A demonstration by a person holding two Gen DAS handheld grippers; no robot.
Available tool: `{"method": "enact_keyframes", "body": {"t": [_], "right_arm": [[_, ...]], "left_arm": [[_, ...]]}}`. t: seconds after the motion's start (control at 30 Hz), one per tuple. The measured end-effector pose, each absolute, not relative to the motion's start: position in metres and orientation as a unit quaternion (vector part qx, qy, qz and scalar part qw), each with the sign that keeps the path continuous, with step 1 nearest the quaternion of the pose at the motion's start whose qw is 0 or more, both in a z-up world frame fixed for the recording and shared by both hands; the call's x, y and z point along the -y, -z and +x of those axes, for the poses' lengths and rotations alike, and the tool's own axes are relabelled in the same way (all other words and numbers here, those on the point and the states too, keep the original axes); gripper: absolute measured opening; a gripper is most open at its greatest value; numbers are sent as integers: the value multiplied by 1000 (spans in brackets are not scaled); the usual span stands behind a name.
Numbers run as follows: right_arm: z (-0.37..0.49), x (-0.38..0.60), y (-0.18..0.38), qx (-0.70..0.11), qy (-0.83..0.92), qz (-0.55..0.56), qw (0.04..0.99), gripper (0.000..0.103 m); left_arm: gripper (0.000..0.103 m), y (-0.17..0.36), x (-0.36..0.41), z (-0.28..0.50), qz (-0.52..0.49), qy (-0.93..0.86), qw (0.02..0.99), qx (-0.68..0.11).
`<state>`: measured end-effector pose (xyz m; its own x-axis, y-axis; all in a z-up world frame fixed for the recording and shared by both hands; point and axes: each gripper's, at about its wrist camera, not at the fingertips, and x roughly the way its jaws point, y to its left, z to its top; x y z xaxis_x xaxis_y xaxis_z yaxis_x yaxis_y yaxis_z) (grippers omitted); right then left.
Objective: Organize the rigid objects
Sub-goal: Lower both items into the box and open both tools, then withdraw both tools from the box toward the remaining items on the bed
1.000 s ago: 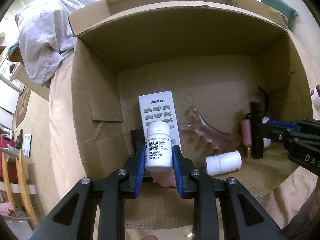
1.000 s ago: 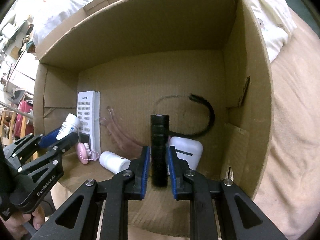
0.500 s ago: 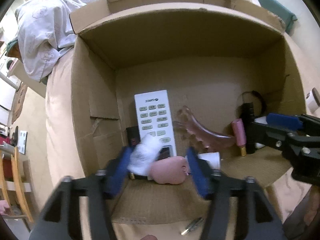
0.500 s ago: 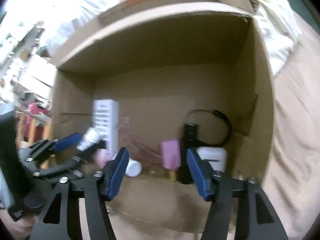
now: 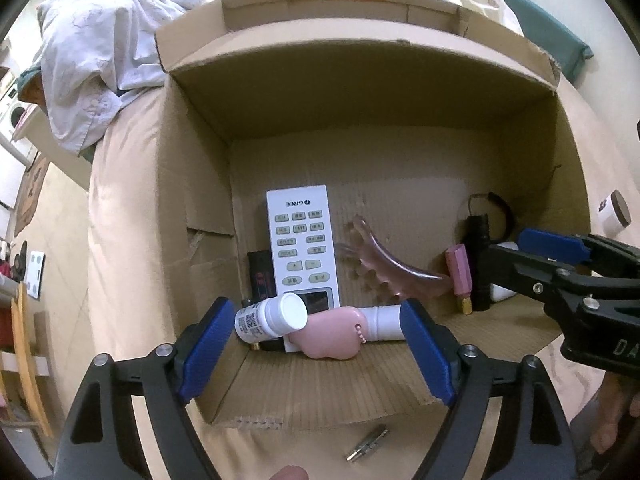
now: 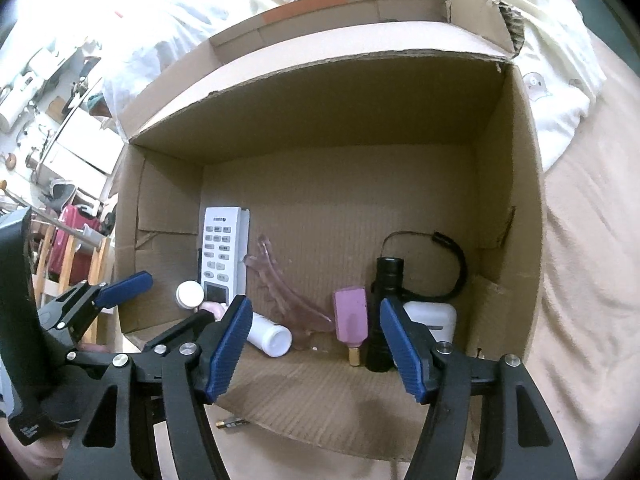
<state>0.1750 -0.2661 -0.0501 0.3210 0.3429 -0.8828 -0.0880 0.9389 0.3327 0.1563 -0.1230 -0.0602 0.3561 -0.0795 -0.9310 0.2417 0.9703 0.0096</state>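
Note:
A cardboard box [image 5: 132, 240] lies open toward me on the bed. Inside, a white pill bottle [image 5: 270, 316] lies against a white remote [image 5: 302, 240] and a pink keychain toy [image 5: 330, 336]. A second white bottle [image 6: 269, 335], a pink comb [image 6: 290, 300], a pink lipstick-like case [image 6: 351, 316], a black flashlight [image 6: 382, 312] with strap and a white case [image 6: 434, 316] are also inside. My left gripper [image 5: 316, 356] is open and empty just in front of the pill bottle. My right gripper [image 6: 316, 348] is open and empty in front of the flashlight.
A small metal piece [image 5: 367, 447] lies on the beige sheet in front of the box; it also shows in the right wrist view [image 6: 231, 423]. White bedding [image 5: 100, 40] is piled behind the box. A small white jar [image 5: 614, 214] sits right of the box. Furniture stands at the far left.
Both grippers have opened and drawn back. The left one let go of the pill bottle, which now lies tipped in the box. The right one let go of the flashlight.

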Motion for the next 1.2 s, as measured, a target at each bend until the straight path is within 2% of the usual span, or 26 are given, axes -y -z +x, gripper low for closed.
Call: {"method": "enact_keyframes", "body": {"t": [0.57,1.2], "right_arm": [[129,269,14,-537,-145,120,822,70],[79,252,47,-580,-163,148,785,70]], "left_arm": [[83,20,84,116,25,81,824,-561],[84,39,40,85,0,34,817,-575]]}}
